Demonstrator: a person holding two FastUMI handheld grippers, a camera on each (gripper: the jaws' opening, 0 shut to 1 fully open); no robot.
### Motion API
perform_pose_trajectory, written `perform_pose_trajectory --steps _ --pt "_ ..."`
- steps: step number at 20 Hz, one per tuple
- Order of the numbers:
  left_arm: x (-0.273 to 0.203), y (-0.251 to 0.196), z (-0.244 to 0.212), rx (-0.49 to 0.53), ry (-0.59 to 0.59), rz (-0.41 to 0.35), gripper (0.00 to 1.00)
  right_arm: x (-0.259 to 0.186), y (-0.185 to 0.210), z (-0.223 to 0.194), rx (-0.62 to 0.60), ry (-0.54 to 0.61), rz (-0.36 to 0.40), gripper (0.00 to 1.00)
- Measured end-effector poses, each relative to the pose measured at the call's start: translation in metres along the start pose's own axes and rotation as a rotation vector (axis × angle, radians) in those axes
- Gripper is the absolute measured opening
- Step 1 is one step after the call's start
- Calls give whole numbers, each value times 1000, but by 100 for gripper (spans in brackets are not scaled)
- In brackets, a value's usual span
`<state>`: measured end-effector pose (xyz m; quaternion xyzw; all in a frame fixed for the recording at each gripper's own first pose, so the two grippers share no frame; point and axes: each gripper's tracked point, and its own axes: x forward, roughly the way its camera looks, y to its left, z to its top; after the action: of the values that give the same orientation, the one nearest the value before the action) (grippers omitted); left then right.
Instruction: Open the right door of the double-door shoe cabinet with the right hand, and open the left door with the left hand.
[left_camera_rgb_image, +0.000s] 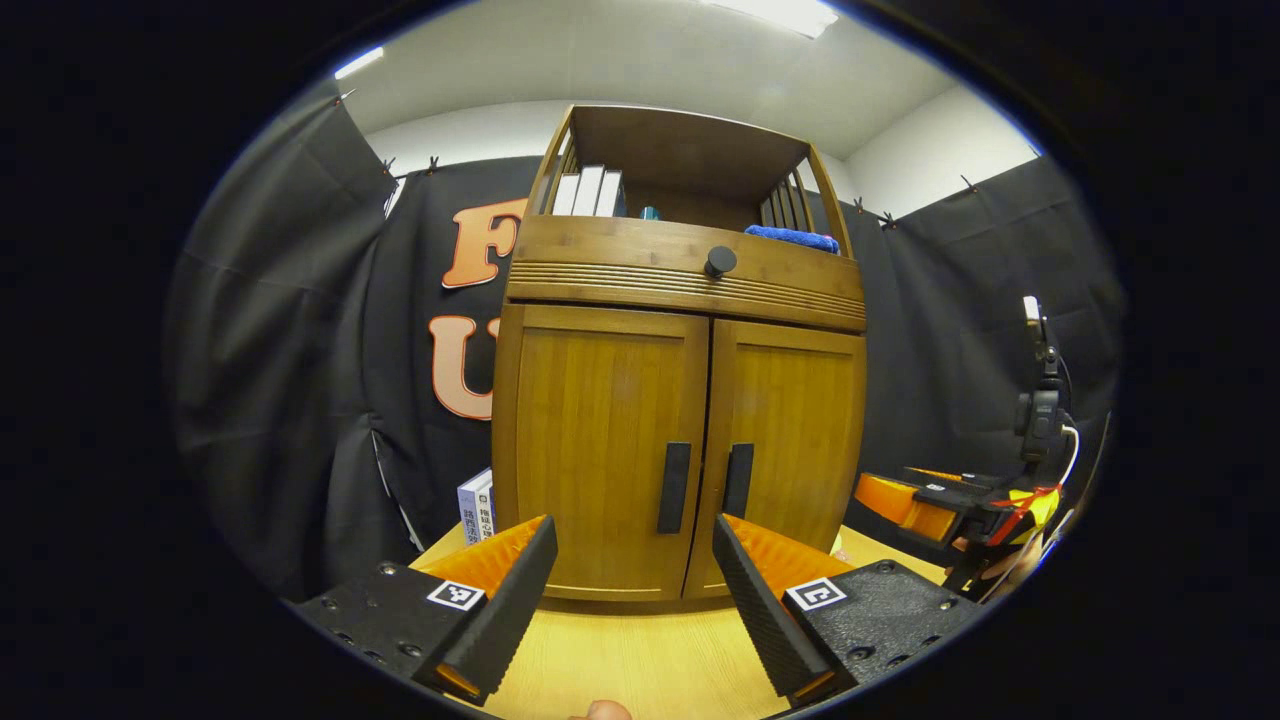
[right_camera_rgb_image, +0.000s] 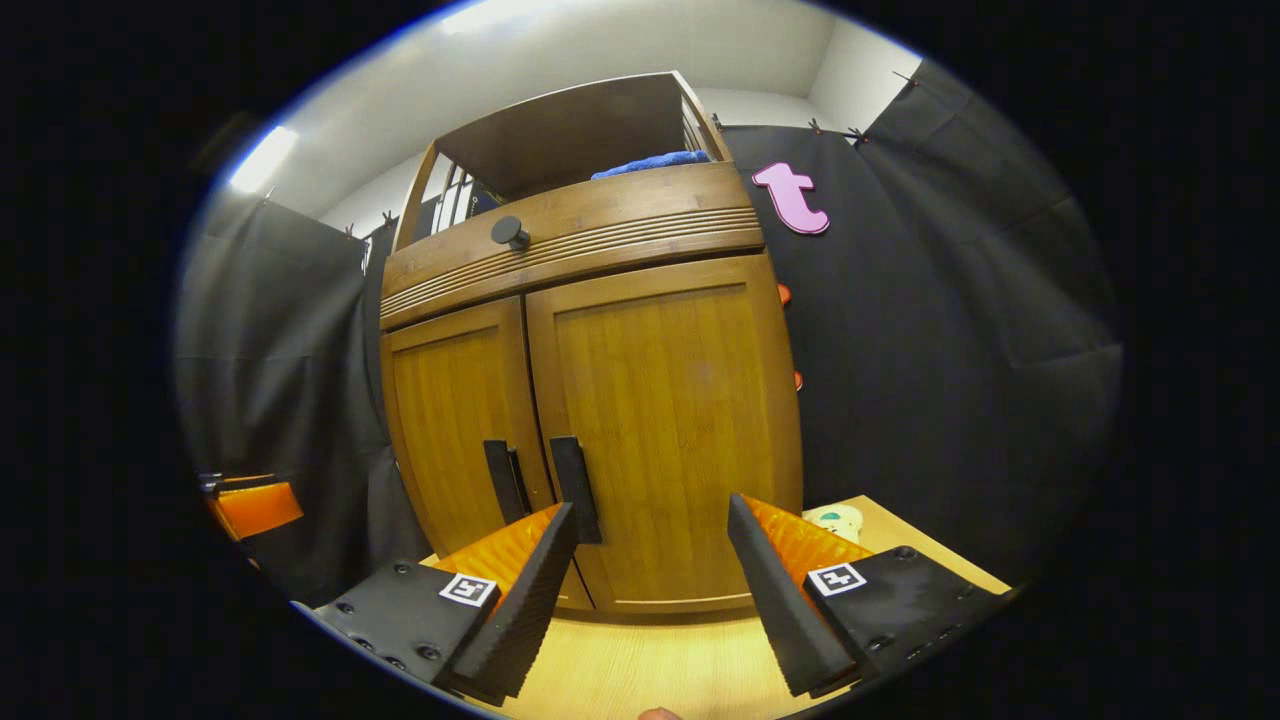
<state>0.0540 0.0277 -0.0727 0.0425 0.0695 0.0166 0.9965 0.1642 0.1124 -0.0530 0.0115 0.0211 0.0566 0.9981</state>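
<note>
Right now my left gripper (left_camera_rgb_image: 632, 590) sits at the bottom centre of the left gripper view, fingers spread wide and holding nothing; beyond it the left door (left_camera_rgb_image: 600, 450) and its dark handle (left_camera_rgb_image: 674, 487) fill mid-frame, shut; my right gripper (right_camera_rgb_image: 650, 590) gapes likewise at the bottom of the right gripper view, clear of the closed right door (right_camera_rgb_image: 675, 440); that door's handle (right_camera_rgb_image: 575, 488) stands just above its left finger; the shoe cabinet (right_camera_rgb_image: 590, 240) rests on a wooden table (right_camera_rgb_image: 640, 670).
</note>
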Motion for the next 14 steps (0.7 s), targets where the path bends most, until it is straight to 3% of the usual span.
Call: perform_pose_trajectory --steps 4,8,11,12,14 --pt "9 4 0 4 -5 -4 97 31 16 -5 -16 -8 1 98" --pt "15 10 -7 -10 5 -11 92 61 36 -15 -35 -4 19 98" --pt "20 20 -12 -15 8 2 95 81 45 -24 -50 9 15 98" --pt "22 23 -13 -16 10 6 92 88 47 -27 -49 9 10 93" --pt "24 28 -17 -21 12 10 95 102 51 -36 -47 19 7 98"
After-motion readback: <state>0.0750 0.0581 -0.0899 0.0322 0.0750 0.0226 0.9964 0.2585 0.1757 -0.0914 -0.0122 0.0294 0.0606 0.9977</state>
